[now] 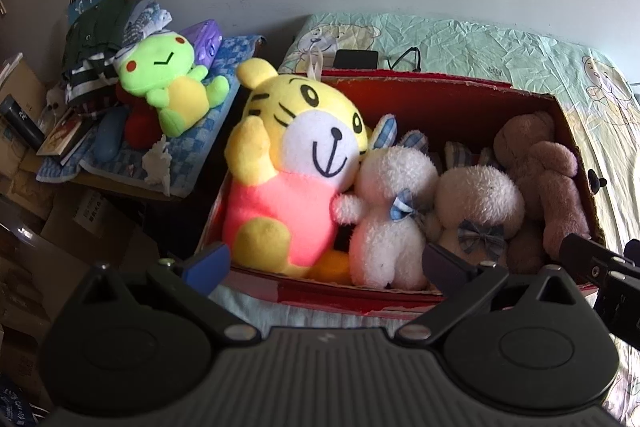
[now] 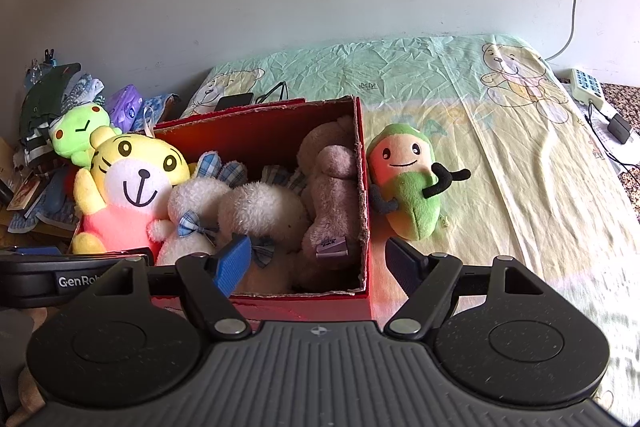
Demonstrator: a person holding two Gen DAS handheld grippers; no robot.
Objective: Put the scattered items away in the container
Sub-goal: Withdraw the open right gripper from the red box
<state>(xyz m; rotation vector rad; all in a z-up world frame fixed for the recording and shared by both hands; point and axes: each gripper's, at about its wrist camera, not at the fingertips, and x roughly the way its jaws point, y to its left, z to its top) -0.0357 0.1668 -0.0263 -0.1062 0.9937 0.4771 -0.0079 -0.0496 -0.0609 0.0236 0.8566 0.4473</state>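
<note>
A red cardboard box [image 1: 440, 99] stands on the bed and holds a yellow tiger plush [image 1: 304, 147], two white bunnies [image 1: 392, 211] with blue bows and a brown bear [image 1: 548, 171]. Outside the box [image 2: 260, 127], leaning on its right wall, a green-and-orange plush [image 2: 408, 183] with black arms lies on the sheet. My left gripper [image 1: 326, 261] is open over the box's near edge, in front of the tiger and the first bunny. My right gripper [image 2: 318, 255] is open above the box's near right corner, with nothing between its fingers.
A green frog plush [image 1: 168, 79] sits on a cluttered side table [image 1: 120, 183] left of the bed, among clothes, books and a purple pack. Behind the box lie a black device [image 1: 356, 59] and a cable. A power strip [image 2: 586, 85] and charger lie at the far right.
</note>
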